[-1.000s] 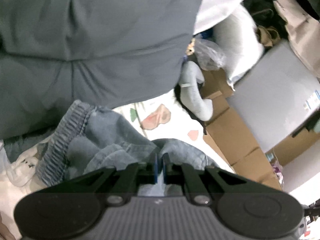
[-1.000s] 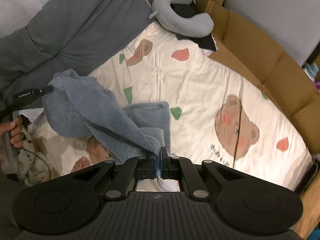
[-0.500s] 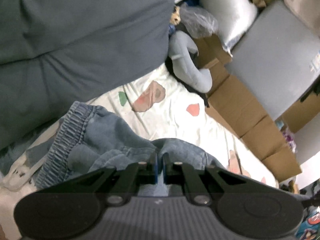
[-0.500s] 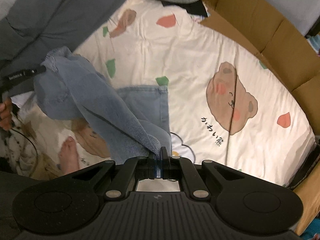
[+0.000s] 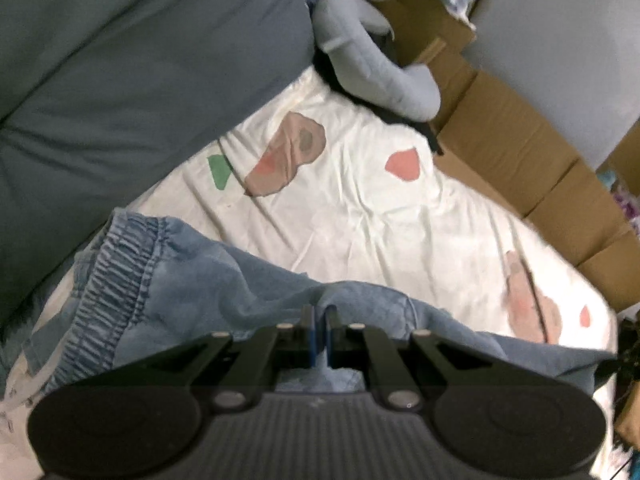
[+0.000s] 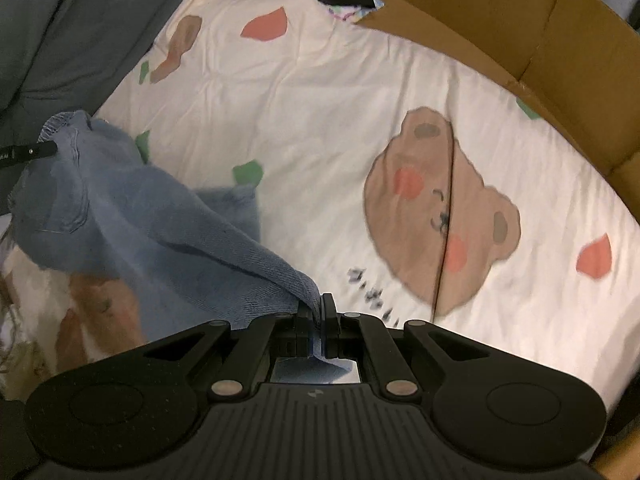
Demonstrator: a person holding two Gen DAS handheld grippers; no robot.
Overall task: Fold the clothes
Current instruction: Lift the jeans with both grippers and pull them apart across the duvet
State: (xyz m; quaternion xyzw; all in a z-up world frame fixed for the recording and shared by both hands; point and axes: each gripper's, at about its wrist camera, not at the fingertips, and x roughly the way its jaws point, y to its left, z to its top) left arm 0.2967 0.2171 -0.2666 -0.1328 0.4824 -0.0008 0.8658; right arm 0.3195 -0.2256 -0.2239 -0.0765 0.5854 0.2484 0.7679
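Note:
A pair of light blue denim shorts point(image 5: 168, 292) with a gathered elastic waistband hangs stretched between my two grippers above a white bear-print sheet point(image 5: 344, 208). My left gripper point(image 5: 319, 314) is shut on the cloth near the waistband. In the right wrist view the shorts point(image 6: 160, 232) sag from the left gripper's finger point(image 6: 28, 152) at far left down to my right gripper point(image 6: 317, 308), which is shut on a hem corner. A lower part of the shorts rests on the sheet point(image 6: 320, 92).
A dark grey duvet point(image 5: 120, 60) covers the left side of the bed. A grey neck pillow point(image 5: 372, 64) lies at the head. Brown cardboard point(image 6: 500, 16) walls the right edge. A black cable point(image 6: 446, 232) crosses the bear print.
Both grippers have moved out over the sheet with the shorts, which now hang more spread out between them. The left camera has tilted down; the person's hand has left the right view.

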